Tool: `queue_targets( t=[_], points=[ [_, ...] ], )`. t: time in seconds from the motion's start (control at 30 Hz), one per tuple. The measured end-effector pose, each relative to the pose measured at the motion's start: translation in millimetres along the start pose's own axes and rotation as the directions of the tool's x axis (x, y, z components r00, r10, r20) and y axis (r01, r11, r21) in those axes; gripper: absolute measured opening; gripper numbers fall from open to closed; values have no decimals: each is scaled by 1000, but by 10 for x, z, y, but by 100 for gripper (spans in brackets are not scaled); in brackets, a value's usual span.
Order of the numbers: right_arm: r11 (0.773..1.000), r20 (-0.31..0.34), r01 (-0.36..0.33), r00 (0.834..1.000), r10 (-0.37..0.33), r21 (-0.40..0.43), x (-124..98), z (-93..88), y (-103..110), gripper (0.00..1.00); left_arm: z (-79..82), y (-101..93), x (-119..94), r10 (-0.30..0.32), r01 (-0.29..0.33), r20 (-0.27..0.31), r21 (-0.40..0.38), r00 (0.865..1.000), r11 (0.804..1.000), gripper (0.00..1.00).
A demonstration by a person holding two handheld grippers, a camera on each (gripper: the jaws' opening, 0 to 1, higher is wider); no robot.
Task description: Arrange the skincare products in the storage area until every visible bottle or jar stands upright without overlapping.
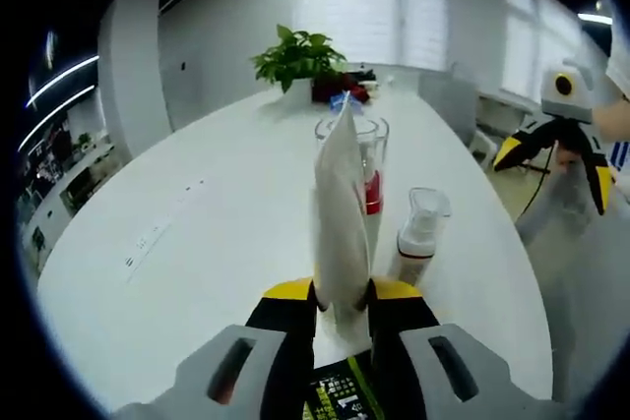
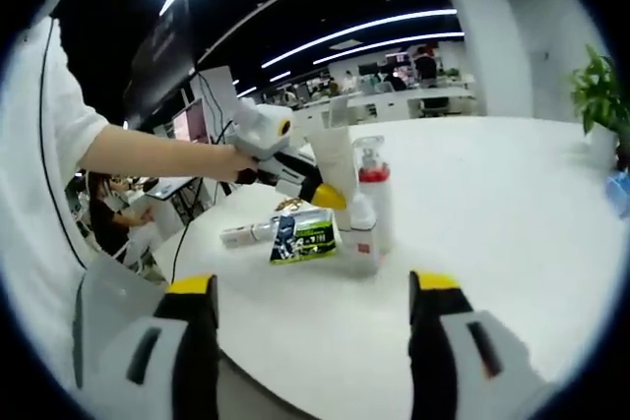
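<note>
My left gripper (image 1: 343, 292) is shut on a tall white tube (image 1: 341, 204), held upright just above the white table (image 1: 197, 243). Right behind the tube stands a clear bottle with red inside (image 1: 371, 169). To its right stands a white pump bottle with a clear cap (image 1: 419, 235). In the right gripper view the left gripper (image 2: 330, 194) holds the tube (image 2: 335, 159) beside the red-banded bottle (image 2: 375, 194) and a small white bottle (image 2: 359, 238). A white tube (image 2: 246, 234) lies flat on the table to their left. My right gripper (image 2: 315, 292) is open, short of the group.
A potted plant (image 1: 295, 56) and a red object (image 1: 335, 89) stand at the table's far end. The right gripper (image 1: 553, 166) hangs off the table's right edge, by a grey chair (image 1: 448, 100). A person's arm (image 2: 157, 154) reaches in from the left. Desks fill the background.
</note>
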State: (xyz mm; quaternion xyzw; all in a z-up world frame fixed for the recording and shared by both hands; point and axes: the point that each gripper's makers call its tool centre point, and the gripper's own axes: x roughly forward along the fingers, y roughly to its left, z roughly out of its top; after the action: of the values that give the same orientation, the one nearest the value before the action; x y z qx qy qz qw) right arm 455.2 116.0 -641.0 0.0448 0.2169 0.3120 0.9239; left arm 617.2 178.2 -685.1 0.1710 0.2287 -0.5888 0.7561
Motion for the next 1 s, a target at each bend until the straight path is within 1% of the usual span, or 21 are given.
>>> queue_targets(
  t=[0.1, 0.23, 0.5, 0.7, 0.83, 0.9, 1.0],
  points=[
    [1000, 6, 19, 1000, -19, 10, -22, -2, -51, 82, 3, -3, -5, -1, 1, -2, 3, 1000, 1000, 17],
    [1000, 6, 27, 1000, -27, 12, -30, -5, -67, 84, 10, 3, -13, 0, 0, -1, 1, 1000, 1000, 18],
    [999, 14, 44, 999, -44, 2, -22, 10, -94, 90, 27, -19, -39, 4, -4, -3, -4, 1000, 1000, 24],
    [999, 17, 45, 999, -45, 0, -15, 16, -90, 92, 4, -14, -90, 21, -21, -14, -16, 1000, 1000, 36],
    [999, 14, 42, 999, -42, -2, -10, 11, -77, 93, -14, -11, -167, 47, -48, -9, -38, 999, 998, 43],
    [999, 15, 39, 999, -38, -5, -9, 15, -70, 94, -26, 6, -202, 72, -72, -8, -51, 997, 996, 46],
    [999, 21, 39, 999, -38, -13, -5, 25, -66, 95, -53, -6, -270, 98, -98, -4, -85, 995, 992, 53]
  ],
)
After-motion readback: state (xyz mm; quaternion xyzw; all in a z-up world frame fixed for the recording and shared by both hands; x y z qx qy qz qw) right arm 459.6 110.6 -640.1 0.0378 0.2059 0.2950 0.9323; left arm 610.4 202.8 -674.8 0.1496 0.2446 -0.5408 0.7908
